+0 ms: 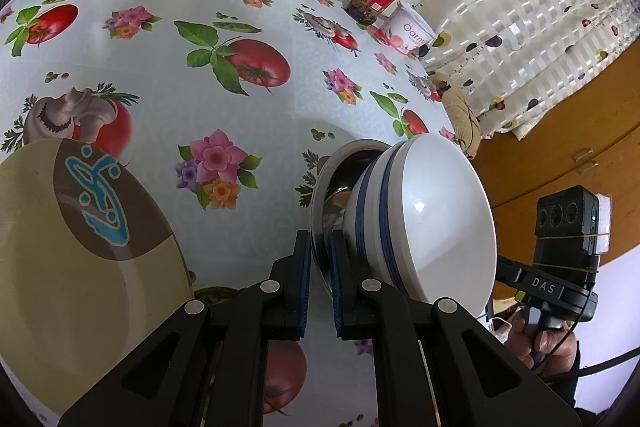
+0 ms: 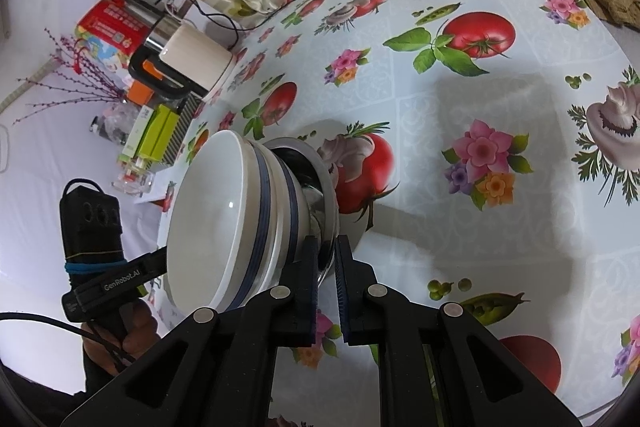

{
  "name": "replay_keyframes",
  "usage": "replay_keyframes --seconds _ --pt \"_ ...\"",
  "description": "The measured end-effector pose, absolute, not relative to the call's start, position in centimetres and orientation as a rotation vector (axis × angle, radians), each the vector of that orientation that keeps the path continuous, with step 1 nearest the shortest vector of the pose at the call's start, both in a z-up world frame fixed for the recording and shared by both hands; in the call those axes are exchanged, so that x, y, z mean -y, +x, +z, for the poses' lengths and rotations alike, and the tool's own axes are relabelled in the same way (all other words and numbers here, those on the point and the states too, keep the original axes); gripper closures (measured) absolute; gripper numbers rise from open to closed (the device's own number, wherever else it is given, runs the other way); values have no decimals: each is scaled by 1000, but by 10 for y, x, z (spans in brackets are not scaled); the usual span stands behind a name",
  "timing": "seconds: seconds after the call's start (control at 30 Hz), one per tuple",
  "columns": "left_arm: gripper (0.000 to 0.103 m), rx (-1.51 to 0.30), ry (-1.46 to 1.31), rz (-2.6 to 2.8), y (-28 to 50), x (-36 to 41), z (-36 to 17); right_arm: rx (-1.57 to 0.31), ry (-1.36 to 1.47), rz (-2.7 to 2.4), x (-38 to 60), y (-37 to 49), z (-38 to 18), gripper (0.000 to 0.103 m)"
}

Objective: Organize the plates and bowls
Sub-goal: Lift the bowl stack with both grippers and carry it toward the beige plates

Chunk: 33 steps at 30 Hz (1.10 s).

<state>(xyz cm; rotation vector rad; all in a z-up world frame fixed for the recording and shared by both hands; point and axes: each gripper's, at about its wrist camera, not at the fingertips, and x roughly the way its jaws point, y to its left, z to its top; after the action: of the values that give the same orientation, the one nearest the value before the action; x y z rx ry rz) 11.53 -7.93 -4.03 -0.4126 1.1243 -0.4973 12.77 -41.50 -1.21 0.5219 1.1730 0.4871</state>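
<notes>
Your left gripper (image 1: 319, 259) and right gripper (image 2: 328, 263) both have jaws nearly closed, pinching the steel bowl's (image 1: 326, 195) rim; white bowls (image 1: 424, 215) nest inside it.

White bowls (image 1: 432, 211) with blue bands, tan-brown plate (image 1: 80, 247) with turquoise motif, tomato-and-flower tablecloth (image 1: 248, 27)

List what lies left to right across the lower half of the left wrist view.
Tan plate → left gripper, shut on the steel bowl's rim → blue-striped white bowls → right gripper's camera block.
</notes>
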Motion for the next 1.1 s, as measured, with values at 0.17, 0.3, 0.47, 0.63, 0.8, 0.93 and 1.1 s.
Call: replay_keyframes --seconds 0.17,0.3,0.47,0.63,0.8,0.93,1.1 --pt "95 -1118 -406 -490 115 78 -36 -1171 519 489 414 129 -10 93" --pt "95 -1113 -408 -485 114 75 -33 -1169 515 492 411 129 -5 93" --pt "95 -1103 -406 -483 112 74 -29 -1163 506 497 407 129 0 93" --pt "95 -1098 -409 -486 109 73 -26 -1157 497 496 405 128 4 93" --pt "95 -1097 -408 -489 107 74 -24 -1153 492 491 405 126 7 93" --pt "95 -1094 -417 -490 106 72 -22 -1152 489 492 405 126 8 92" --pt "95 -1084 -424 -481 103 66 -16 -1148 477 499 402 127 13 93"
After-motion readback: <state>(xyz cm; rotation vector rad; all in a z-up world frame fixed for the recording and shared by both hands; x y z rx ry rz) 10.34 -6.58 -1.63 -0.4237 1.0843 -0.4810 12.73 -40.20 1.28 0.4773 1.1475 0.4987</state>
